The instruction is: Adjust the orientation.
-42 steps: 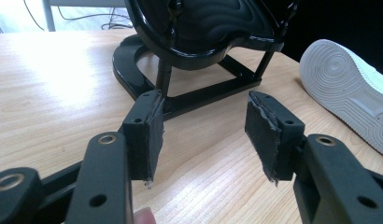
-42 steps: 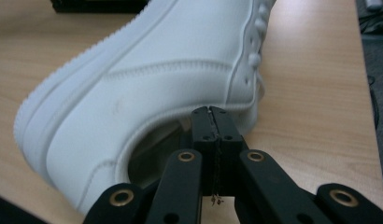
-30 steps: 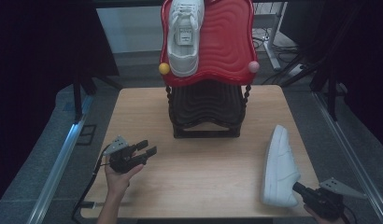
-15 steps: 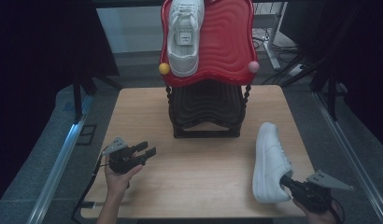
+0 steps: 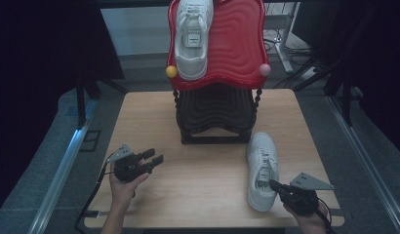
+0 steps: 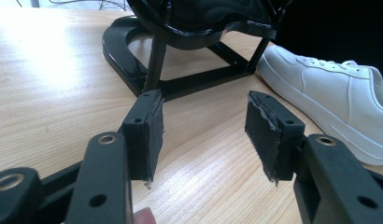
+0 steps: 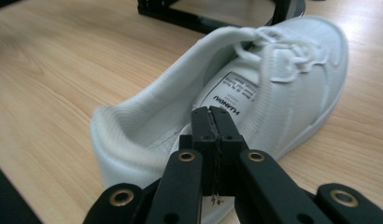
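White sneaker (image 5: 262,170), near right: light, soft collar. Right gripper (image 7: 213,122) pinched on the heel rim; left gripper (image 6: 203,135) agape, idle.

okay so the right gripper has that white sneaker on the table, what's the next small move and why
Probably lift the white leather sneaker toward the red wavy rack shelf. The right gripper looks shut on its heel collar, it lies by the black stand, and the matching sneaker fills only the shelf's left half.

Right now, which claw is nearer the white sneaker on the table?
Right. The right claw is at the sneaker's heel opening, shut; the left claw sits open well off to its left.
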Motion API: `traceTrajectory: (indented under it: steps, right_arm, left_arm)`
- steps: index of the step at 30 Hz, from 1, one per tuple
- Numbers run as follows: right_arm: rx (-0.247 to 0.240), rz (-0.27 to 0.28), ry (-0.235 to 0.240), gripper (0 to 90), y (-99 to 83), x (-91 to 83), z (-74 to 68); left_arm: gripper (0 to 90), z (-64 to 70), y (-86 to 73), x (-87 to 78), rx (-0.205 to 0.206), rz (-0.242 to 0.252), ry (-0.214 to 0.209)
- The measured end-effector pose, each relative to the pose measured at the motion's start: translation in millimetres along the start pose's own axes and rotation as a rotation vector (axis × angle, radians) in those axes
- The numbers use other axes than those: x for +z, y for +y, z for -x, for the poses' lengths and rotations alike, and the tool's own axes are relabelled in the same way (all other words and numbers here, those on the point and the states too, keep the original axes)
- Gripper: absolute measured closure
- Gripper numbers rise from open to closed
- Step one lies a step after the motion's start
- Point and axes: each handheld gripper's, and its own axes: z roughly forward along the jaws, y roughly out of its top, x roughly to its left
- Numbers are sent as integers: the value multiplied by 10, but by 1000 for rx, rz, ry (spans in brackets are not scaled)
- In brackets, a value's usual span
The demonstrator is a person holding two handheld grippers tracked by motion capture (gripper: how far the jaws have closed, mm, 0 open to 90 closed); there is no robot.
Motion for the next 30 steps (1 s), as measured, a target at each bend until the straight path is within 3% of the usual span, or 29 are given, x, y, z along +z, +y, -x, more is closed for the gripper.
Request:
traceTrajectory:
  steps: [3, 7, 10, 13, 16, 19, 22, 25, 30]
  right_arm:
    - [0, 41, 7, 892, 28, -126, -47]
    - [-41, 102, 71, 891, 121, -254, -279]
    - [-76, 101, 111, 890, 147, -184, -456]
    - [-111, 58, 127, 882, 126, -5, -606]
    - [-148, 9, 96, 882, 97, 194, -713]
    - [-186, -22, 12, 892, 64, 262, -727]
    - [-159, -20, 27, 892, 38, 233, -669]
    - [-173, -24, -5, 893, 18, 199, -655]
    - [-154, -24, -28, 893, -22, 120, -569]
  left_arm:
    - [474, -3, 3, 5, -4, 2, -3]
    - [474, 4, 1, 11, -6, 1, -7]
    - [473, 6, -1, 9, -3, -1, -7]
    - [474, 8, -6, 18, -4, -4, -10]
    - [473, 8, -14, 29, 1, -13, -11]
    - [473, 6, -14, 28, 4, -15, -9]
    - [473, 8, -19, 37, 2, -19, -14]
    - [473, 23, -26, 41, 4, -24, -26]
    - [472, 18, -16, 9, 6, -22, -32]
